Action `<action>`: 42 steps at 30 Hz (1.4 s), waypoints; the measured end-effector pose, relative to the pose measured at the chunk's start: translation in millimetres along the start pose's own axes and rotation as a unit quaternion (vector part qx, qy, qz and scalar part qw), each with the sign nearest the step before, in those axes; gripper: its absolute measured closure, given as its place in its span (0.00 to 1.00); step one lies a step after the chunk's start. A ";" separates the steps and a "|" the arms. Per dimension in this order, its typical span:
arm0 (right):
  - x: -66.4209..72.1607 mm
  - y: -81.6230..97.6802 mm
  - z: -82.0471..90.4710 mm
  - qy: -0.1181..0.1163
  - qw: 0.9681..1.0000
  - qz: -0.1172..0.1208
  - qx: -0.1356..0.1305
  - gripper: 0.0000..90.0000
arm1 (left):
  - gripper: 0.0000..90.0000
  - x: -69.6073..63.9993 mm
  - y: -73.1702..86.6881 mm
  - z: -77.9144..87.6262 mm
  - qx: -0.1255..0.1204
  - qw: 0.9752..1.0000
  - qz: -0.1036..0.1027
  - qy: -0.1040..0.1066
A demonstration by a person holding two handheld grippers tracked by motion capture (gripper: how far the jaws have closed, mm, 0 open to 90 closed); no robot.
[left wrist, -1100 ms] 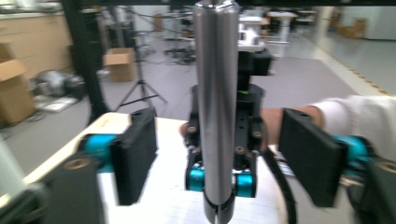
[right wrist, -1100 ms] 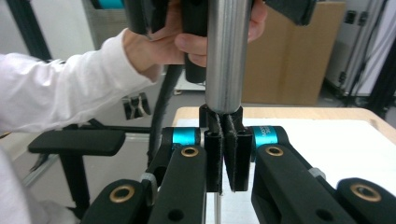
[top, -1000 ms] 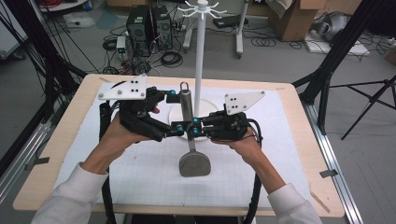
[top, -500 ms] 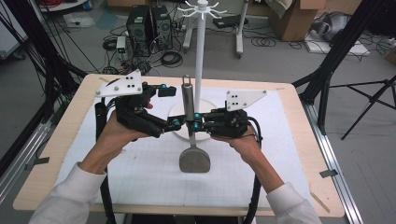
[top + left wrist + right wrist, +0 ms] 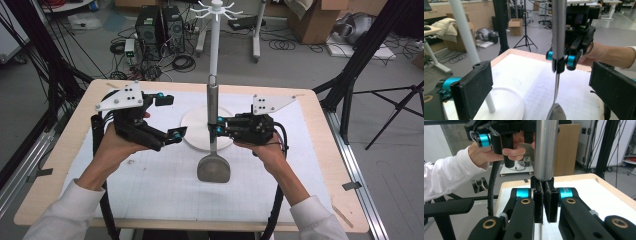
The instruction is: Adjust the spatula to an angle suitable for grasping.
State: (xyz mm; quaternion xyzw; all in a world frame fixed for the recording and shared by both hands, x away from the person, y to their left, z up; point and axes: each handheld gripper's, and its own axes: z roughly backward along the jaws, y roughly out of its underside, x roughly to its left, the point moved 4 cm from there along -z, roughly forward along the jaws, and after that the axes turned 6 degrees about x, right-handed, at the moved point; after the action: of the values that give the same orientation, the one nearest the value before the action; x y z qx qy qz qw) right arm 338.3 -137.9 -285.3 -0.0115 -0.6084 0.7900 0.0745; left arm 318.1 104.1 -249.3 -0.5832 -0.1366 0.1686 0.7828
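The right hand-held gripper [image 5: 216,131] has its two black jaws pressed together on the thin neck of a metal spatula with a round silver handle [image 5: 213,145], just below where the handle thickens. The spatula stands roughly upright near the middle of the surface, its flat grey blade down over the white gridded mat [image 5: 165,185] and its handle rising in front of a white hanging stand made of a thin pole on a round white base [image 5: 196,129]. In the right gripper view the pads [image 5: 539,202] close tight around the neck, with the silver handle [image 5: 546,147] rising straight above them.

The left hand-held gripper [image 5: 172,117] sits left of the spatula, over the left part of the mat and clear of the handle. Its jaws have just been opening and now stand wide apart with nothing between them; in the left gripper view the two black pads [image 5: 474,90] frame the spatula [image 5: 557,75] and the right hand-held gripper [image 5: 561,58] farther off, with the stand's pole [image 5: 466,40] and base beside the left pad
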 end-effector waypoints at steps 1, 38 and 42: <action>-0.7 0.1 0.8 0.001 1.000 0.002 -0.001 0.98 | 0.06 1.4 3.0 1.8 0.001 1.000 0.001 -0.005; -12.0 1.2 21.8 0.023 1.000 -0.012 0.007 0.98 | 0.02 31.7 98.6 47.4 0.017 0.994 0.023 -0.102; -13.3 0.7 21.2 0.020 1.000 -0.011 0.010 0.98 | 0.02 32.1 102.2 48.3 0.019 0.994 0.024 -0.103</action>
State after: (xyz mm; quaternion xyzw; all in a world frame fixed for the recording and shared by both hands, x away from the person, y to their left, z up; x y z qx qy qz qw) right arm 349.0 -160.2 -281.4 -0.0203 -0.5992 0.7947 0.0955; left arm 316.7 186.4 -333.1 -0.5504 -0.1994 0.2492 0.7715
